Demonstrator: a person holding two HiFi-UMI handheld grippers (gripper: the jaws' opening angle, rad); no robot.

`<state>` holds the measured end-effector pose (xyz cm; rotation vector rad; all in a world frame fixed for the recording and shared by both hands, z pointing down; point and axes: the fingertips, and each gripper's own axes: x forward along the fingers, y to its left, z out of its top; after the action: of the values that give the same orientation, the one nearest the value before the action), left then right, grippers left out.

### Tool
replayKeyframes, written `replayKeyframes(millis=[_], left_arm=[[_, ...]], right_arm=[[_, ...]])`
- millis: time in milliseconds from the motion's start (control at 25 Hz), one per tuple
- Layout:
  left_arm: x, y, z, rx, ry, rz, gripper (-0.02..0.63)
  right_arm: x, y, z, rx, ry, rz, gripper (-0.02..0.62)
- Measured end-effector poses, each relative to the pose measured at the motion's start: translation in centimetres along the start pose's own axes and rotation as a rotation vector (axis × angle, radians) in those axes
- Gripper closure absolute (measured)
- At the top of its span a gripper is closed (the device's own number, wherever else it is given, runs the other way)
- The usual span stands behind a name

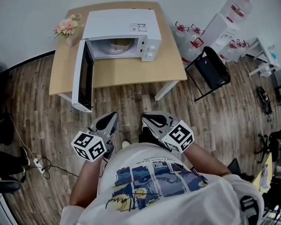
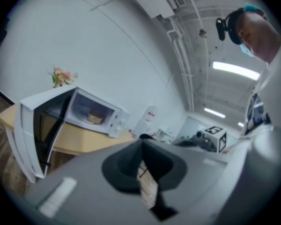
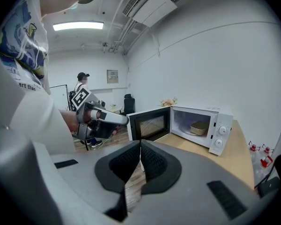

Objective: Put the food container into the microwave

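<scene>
While apart from the microwave [image 1: 122, 25] with the food container [image 1: 121, 44] inside, left tool [image 2: 141, 143] and right tool [image 3: 140, 145] closed, empty.

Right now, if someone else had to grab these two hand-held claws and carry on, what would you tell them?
Left gripper: jaws together, nothing between them, held low near the person's body, back from the table.
Right gripper: likewise shut and empty.
Food container: inside the microwave, which stands on the table.
Done: the container is in.
Left: the microwave door stands wide open. Closing it is probably all that remains, if that is wanted.
</scene>
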<state>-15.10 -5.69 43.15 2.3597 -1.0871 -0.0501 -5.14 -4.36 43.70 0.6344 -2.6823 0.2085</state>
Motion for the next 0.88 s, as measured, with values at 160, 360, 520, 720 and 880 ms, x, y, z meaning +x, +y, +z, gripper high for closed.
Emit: replayKeyframes(millis=[160, 360, 520, 720, 880], left_arm=[[-1.1, 0.2, 0.1, -0.003, -0.012, 0.014, 0.598], [-2.5, 0.8, -0.1, -0.013, -0.019, 0.042, 0.6], [-3.4, 1.2, -0.3, -0.019, -0.03, 0.063, 0.598], [-3.9, 1.3, -0.8, -0.026, -0.03, 0.071, 0.598], [-4.0, 1.3, -1.2, -0.027, -0.025, 0.073, 0.598]], right_arm=[[0.5, 0.5, 0.3, -0.015, 0.003, 0.016, 0.584], [1.4, 1.3, 0.6, -0.027, 0.002, 0.038, 0.586], [1.9, 1.9, 0.7, -0.041, 0.006, 0.055, 0.586], [2.1, 2.2, 0.5, -0.047, 0.014, 0.057, 0.586], [2.0, 2.4, 0.2, -0.047, 0.017, 0.051, 0.588]])
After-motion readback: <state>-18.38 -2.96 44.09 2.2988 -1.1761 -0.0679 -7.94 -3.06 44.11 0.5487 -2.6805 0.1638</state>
